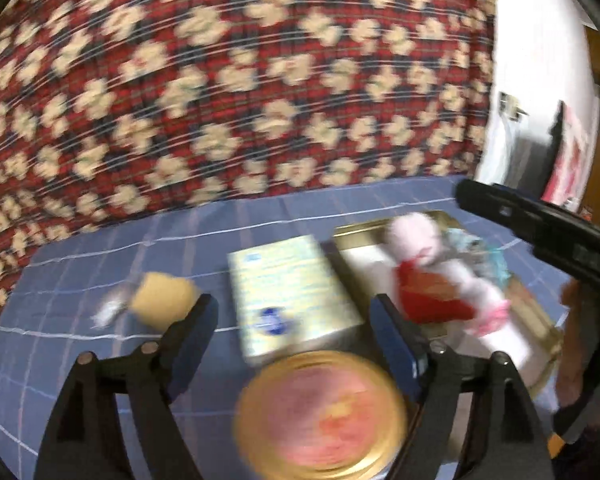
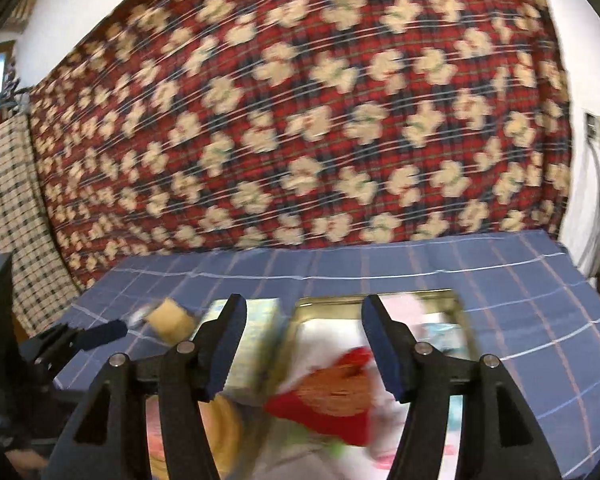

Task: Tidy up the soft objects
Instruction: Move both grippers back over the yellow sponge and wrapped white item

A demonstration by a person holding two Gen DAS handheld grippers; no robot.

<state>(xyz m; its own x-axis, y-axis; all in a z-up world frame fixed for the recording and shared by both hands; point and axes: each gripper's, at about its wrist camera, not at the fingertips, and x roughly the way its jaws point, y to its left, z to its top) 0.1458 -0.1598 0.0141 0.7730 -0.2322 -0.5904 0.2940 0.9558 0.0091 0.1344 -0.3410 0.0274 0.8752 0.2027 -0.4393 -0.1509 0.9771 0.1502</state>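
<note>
A pink plush toy with a red dress [image 1: 432, 276] lies in a gold-rimmed tray [image 1: 360, 230] at the right of the blue checked table. It also shows blurred in the right wrist view [image 2: 340, 392], in the tray [image 2: 376, 300]. A tan sponge-like block [image 1: 162, 300] lies at the left; it also shows in the right wrist view [image 2: 172, 322]. My left gripper [image 1: 294, 340] is open and empty above a pale tissue pack [image 1: 288, 292] and a round pink lid [image 1: 320, 412]. My right gripper [image 2: 302, 344] is open and empty over the tray.
A red plaid cloth with cream flowers [image 1: 220, 80] hangs behind the table. The blue checked tablecloth [image 2: 520, 280] covers the table. A small silvery object [image 1: 108, 312] lies left of the tan block. The right gripper's body [image 1: 540, 232] shows at the right of the left wrist view.
</note>
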